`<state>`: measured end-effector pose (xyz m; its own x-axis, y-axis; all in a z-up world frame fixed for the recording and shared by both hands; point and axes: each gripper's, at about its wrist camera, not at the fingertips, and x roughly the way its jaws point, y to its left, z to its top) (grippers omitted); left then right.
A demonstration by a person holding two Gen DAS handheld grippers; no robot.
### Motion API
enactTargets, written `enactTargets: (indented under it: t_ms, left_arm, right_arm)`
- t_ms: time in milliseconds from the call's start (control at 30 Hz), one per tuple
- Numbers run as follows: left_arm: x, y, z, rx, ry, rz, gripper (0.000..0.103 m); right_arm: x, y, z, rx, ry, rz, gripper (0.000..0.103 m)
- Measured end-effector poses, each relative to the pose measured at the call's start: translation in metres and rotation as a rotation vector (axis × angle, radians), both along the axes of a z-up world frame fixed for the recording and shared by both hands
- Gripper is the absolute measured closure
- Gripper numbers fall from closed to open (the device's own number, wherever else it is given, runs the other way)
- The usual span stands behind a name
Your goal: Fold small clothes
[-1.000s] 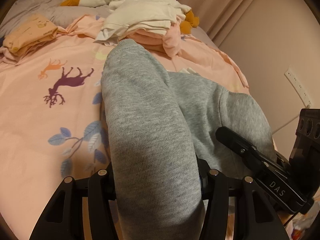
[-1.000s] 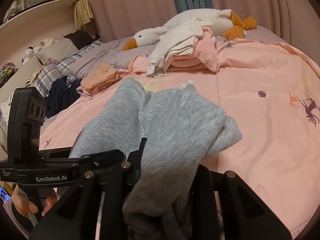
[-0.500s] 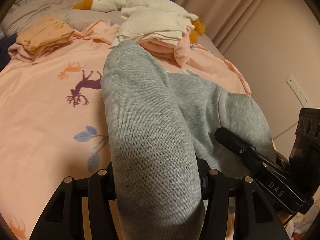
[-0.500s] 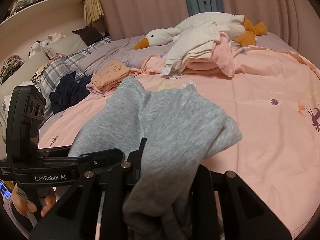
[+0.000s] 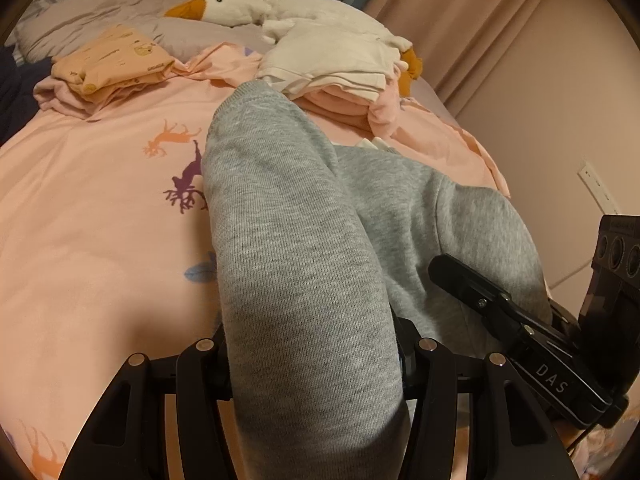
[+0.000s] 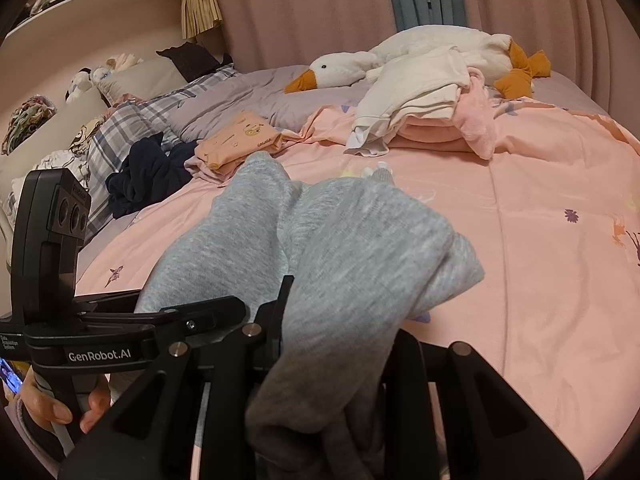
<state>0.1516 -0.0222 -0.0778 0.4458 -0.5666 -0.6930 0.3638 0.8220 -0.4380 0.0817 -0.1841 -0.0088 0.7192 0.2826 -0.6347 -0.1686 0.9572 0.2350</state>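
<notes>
I have the left gripper point(image 5: 312, 364) clamped on a thick bunch of the grey sweatpants point(image 5: 288, 240), its fingers held fairly wide by the bulk of the knit. The right gripper point(image 6: 324, 364) pinches another bunch, fingers much narrower. Both grips sit close together at the near end, so the garment runs forward from the fingers as two soft tubes, probably the legs laid side by side, with the far end reaching toward the bed point(image 6: 540, 280). I judge this keeps the cloth taut enough to lay down as a fold. The fabric is a heathered fleece knit, thick and rounded, with a ribbed cuff at the far tip. Beyond it, the pink animal-print duvet carries an orange folded garment point(image 5: 112, 64) to the fingers' left and a cream-and-pink clothes pile point(image 5: 336, 72) ahead, against a plush goose point(image 5: 280, 12).
</notes>
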Motion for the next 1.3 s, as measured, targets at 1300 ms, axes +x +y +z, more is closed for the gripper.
enactTargets:
  t_ms: [1300]
  left_arm:
    - [0.014, 0.001, -0.008, 0.018, 0.02, 0.012, 0.049]
  right_arm:
    - [0.015, 0.007, -0.012, 0.003, 0.016, 0.007, 0.079]
